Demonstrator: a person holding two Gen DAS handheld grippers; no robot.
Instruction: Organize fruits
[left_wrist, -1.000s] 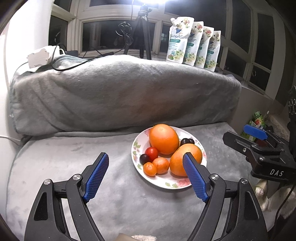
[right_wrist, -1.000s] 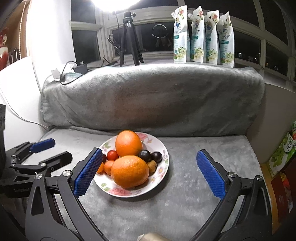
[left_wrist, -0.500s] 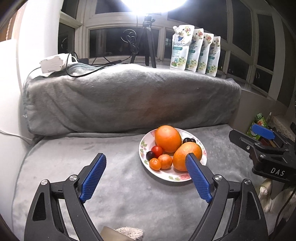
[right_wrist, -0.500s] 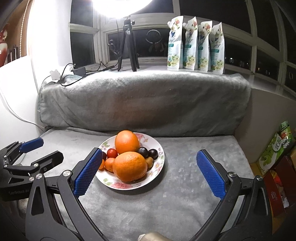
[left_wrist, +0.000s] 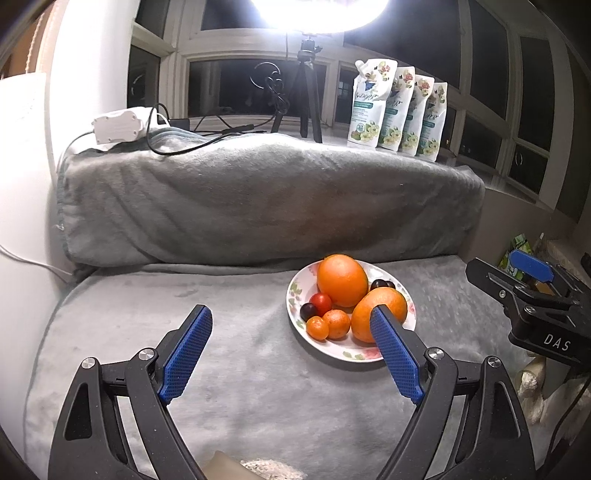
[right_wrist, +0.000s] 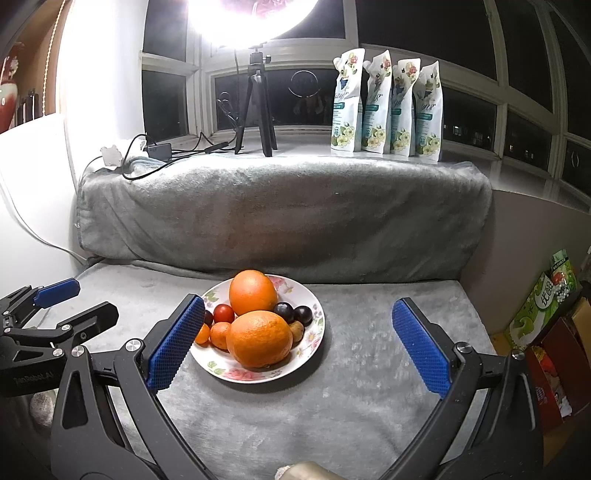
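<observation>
A flowered white plate (left_wrist: 354, 355) (right_wrist: 236, 373) sits on a grey blanket and holds fruit. Two large oranges (left_wrist: 342, 280) (right_wrist: 258, 344) lie in it, one behind the other. Beside them are a red tomato (left_wrist: 320, 302) (right_wrist: 224, 313), small oranges (left_wrist: 336, 324) (right_wrist: 220, 334) and dark plums (left_wrist: 382, 284) (right_wrist: 283, 311). My left gripper (left_wrist: 291, 350) is open and empty, held back from the plate to its left. My right gripper (right_wrist: 299, 339) is open and empty, held back from the plate; its left finger overlaps the plate's left rim in view.
A grey cushioned backrest (left_wrist: 258, 199) rises behind the seat. On the sill stand a tripod (right_wrist: 258, 110) with a bright lamp, several white pouches (right_wrist: 388, 107), and a white power adapter (left_wrist: 118, 125) with cables. Boxes (right_wrist: 543, 314) stand at the right.
Both grippers have drawn back and tilted up from the plate, so it looks smaller and farther. The fruit has not moved. Both grippers stay open.
</observation>
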